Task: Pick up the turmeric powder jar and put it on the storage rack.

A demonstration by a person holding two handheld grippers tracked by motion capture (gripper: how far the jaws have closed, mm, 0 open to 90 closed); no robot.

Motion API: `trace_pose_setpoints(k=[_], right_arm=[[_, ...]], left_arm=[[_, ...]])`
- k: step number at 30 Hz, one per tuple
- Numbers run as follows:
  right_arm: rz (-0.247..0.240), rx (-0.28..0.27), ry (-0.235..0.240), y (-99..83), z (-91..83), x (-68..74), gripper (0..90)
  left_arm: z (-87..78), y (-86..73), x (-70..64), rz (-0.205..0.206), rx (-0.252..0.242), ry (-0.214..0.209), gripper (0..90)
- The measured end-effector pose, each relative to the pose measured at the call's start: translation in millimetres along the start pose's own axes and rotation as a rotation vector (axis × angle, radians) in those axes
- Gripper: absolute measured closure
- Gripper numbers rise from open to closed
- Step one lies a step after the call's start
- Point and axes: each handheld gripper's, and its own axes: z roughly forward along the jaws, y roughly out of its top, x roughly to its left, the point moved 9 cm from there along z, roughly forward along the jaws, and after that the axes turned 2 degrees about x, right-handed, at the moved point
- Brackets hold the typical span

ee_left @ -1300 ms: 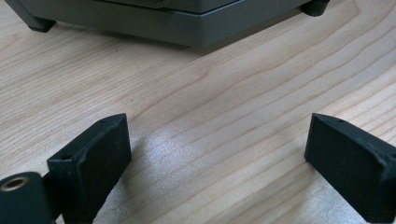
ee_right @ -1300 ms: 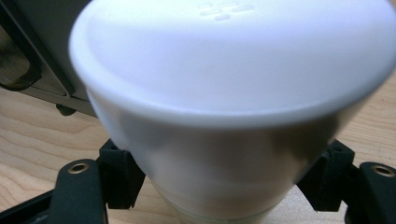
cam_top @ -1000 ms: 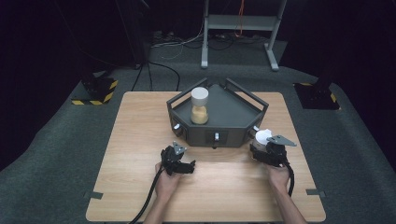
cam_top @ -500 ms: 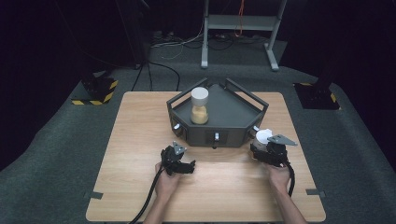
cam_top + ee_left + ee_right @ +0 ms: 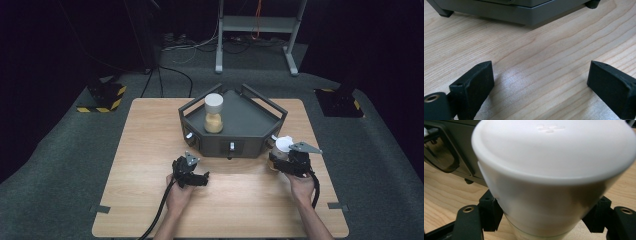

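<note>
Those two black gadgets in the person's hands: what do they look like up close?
Each is a black hand-held gripper with two blocky black jaws. The left gripper trails a thick black cable toward the table's near edge. The right gripper carries a grey three-cornered plate on top and its own black cable. No sleeves are visible on the forearms.

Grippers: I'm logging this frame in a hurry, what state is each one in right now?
Left gripper: open, jaws wide apart over bare table, holding nothing.
Right gripper: shut on the white-lidded jar, one jaw at each side.
</note>
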Motion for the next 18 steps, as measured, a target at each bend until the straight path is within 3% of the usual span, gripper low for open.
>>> trace_pose_setpoints(k=[18], right_arm=[[-0.042, -0.007, 0.082, 23.8, -17.4, -0.7, 30.6]], left_arm=[[0.0, 0.0, -0.1, -0.001, 0.0, -0.001, 7.0]])
